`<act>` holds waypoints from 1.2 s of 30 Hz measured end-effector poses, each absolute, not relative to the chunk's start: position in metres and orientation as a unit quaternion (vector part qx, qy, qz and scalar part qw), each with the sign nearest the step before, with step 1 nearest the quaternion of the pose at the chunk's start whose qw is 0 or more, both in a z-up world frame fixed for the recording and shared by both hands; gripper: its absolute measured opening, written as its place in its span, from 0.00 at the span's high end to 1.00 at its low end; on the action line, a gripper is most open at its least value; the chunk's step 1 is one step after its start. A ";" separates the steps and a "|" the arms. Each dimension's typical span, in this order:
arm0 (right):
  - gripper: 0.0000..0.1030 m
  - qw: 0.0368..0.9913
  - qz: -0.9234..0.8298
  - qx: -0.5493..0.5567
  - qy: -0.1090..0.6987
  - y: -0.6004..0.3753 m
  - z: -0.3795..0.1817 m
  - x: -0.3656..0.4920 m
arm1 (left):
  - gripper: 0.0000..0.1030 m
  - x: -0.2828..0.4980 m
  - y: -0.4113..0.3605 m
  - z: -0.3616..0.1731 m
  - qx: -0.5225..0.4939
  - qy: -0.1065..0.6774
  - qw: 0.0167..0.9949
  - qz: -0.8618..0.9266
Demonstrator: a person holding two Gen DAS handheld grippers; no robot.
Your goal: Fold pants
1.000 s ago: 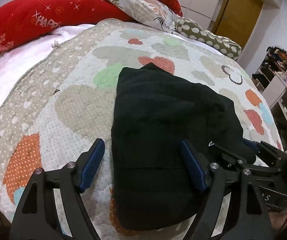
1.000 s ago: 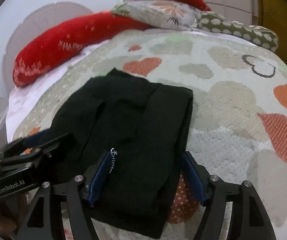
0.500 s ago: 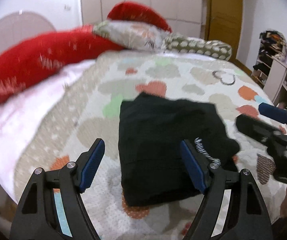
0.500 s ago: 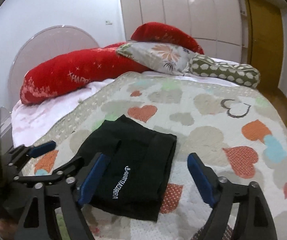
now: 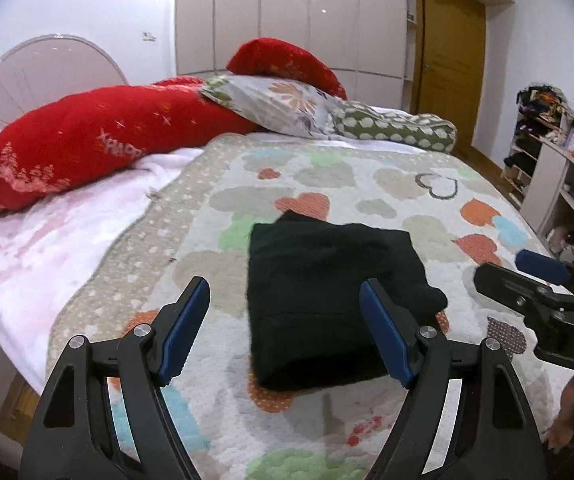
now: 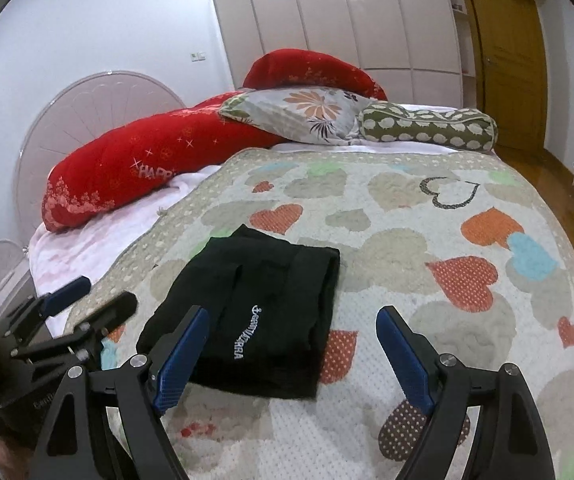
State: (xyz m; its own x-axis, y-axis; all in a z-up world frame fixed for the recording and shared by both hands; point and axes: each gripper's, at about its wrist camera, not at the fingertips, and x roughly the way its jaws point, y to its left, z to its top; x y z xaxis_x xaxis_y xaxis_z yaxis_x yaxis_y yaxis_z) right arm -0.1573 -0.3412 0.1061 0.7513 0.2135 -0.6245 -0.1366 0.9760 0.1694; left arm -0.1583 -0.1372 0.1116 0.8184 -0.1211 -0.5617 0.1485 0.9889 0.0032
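Black pants [image 5: 323, 292] lie folded into a compact rectangle on the heart-patterned quilt [image 5: 367, 184]. In the right wrist view the pants [image 6: 255, 312] show white lettering on top. My left gripper [image 5: 285, 320] is open and empty, held above the near edge of the pants. My right gripper [image 6: 291, 348] is open and empty, above the pants' near right corner. Each gripper shows at the side of the other's view: the right one [image 5: 543, 280], the left one [image 6: 79, 300].
Red bolster pillows [image 5: 99, 144], a floral pillow [image 5: 283, 104] and a green dotted bolster [image 5: 399, 130] lie at the head of the bed. A pink sheet [image 5: 39, 240] covers the left side. Shelves [image 5: 559, 168] stand at the right; a wooden door [image 5: 447, 60] is beyond.
Both grippers have lifted up and drawn back from the pants, which now lie further off. The pants stay folded on the quilt.
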 end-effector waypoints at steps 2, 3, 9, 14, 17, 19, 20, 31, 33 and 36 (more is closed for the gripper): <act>0.18 0.934 0.094 0.059 0.341 -0.341 0.106 -0.159 | 0.24 -0.161 -0.135 0.113 0.025 0.290 0.954 -0.064; 0.18 0.933 0.094 0.060 0.341 -0.341 0.106 -0.160 | 0.24 -0.161 -0.133 0.113 0.024 0.290 0.955 -0.062; 0.18 0.933 0.101 0.054 0.342 -0.333 0.107 -0.165 | 0.24 -0.160 -0.122 0.114 0.010 0.301 0.951 -0.062; 0.18 0.932 0.108 0.044 0.343 -0.326 0.106 -0.165 | 0.24 -0.162 -0.120 0.114 0.010 0.298 0.952 -0.060; 0.18 0.929 0.112 0.039 0.350 -0.323 0.104 -0.163 | 0.24 -0.162 -0.120 0.114 0.011 0.299 0.952 -0.060; 0.18 0.928 0.114 0.036 0.354 -0.321 0.102 -0.163 | 0.24 -0.162 -0.119 0.114 0.011 0.299 0.952 -0.061; 0.18 0.927 0.115 0.035 0.354 -0.320 0.102 -0.162 | 0.24 -0.162 -0.120 0.114 0.010 0.298 0.953 -0.060; 0.18 0.925 0.117 0.033 0.359 -0.315 0.099 -0.160 | 0.24 -0.159 -0.121 0.111 0.010 0.302 0.951 -0.069; 0.18 0.925 0.117 0.032 0.359 -0.314 0.098 -0.161 | 0.24 -0.159 -0.121 0.111 0.011 0.302 0.951 -0.068; 0.18 0.925 0.116 0.029 0.360 -0.312 0.097 -0.161 | 0.24 -0.158 -0.121 0.111 0.010 0.303 0.950 -0.069</act>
